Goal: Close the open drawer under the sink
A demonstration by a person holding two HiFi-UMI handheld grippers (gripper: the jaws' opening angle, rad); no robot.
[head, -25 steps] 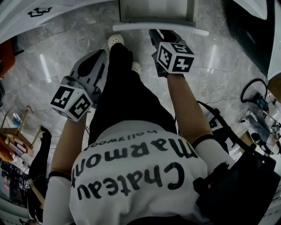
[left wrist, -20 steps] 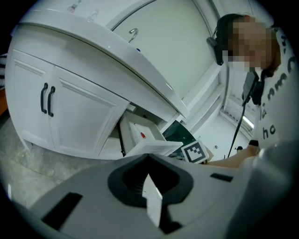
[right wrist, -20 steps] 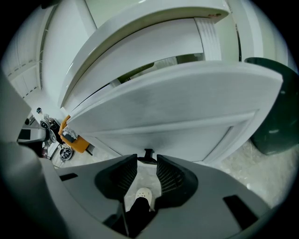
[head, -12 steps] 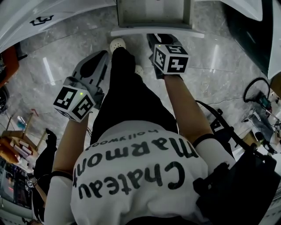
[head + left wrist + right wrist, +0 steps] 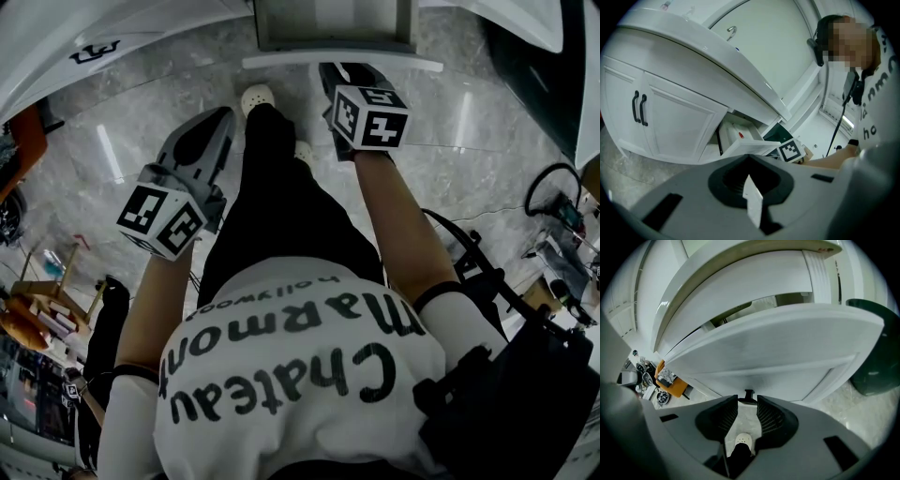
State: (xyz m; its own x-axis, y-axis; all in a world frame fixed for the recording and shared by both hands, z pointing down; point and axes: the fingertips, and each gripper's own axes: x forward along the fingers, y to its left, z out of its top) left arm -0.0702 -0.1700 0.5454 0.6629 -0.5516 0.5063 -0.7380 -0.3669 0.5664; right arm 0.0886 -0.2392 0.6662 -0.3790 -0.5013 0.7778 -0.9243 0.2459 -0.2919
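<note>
Your right claw [image 5: 747,403] has its jaws apart, nothing between them. Just past their tips sits the dark handle [image 5: 749,394] of the white drawer [image 5: 778,348]. Through the gap shows your white shoe [image 5: 740,441] on the marble floor [image 5: 846,392]. A dark green container [image 5: 874,357] stands at the right.

I stand on glossy grey marbled floor [image 5: 112,122], facing white cabinet doors [image 5: 675,126] with dark handles [image 5: 640,108], a dark green bin [image 5: 874,357] nearby.
</note>
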